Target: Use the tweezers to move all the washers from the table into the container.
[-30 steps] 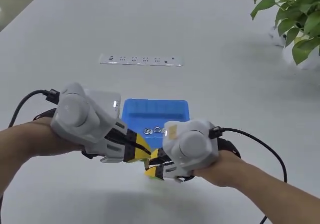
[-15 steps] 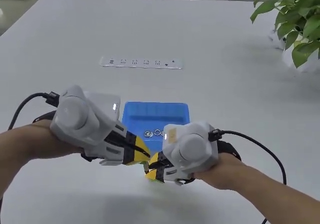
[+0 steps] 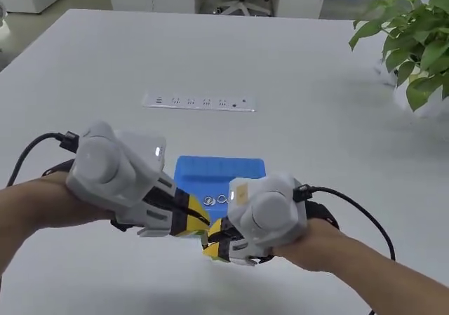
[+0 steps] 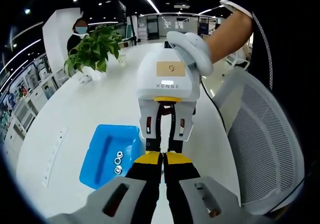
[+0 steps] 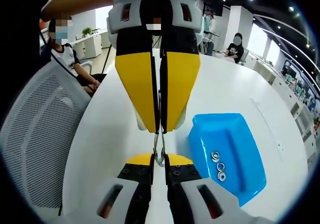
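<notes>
A blue container (image 3: 235, 169) lies on the white table (image 3: 295, 104) with three washers (image 3: 216, 200) in it. Just in front of it my two grippers meet tip to tip. The left gripper (image 3: 191, 218) comes in from the left and the right gripper (image 3: 212, 242) from the right. In the right gripper view thin metal tweezers (image 5: 159, 145) run between the left gripper's shut yellow jaws above and my right gripper (image 5: 159, 160) below, which is shut on their lower end. The left gripper (image 4: 162, 159) points at the right one, with the container (image 4: 102, 154) and washers (image 4: 118, 160) to its left.
A white power strip (image 3: 199, 103) lies farther back on the table. A potted plant (image 3: 414, 41) stands at the right edge. A mesh chair (image 4: 260, 134) is behind the near table edge. People sit in the room beyond.
The head view has tilted, so the table scene sits lower in the picture. Both grippers stay tip to tip by the container, shifted slightly toward the near edge.
</notes>
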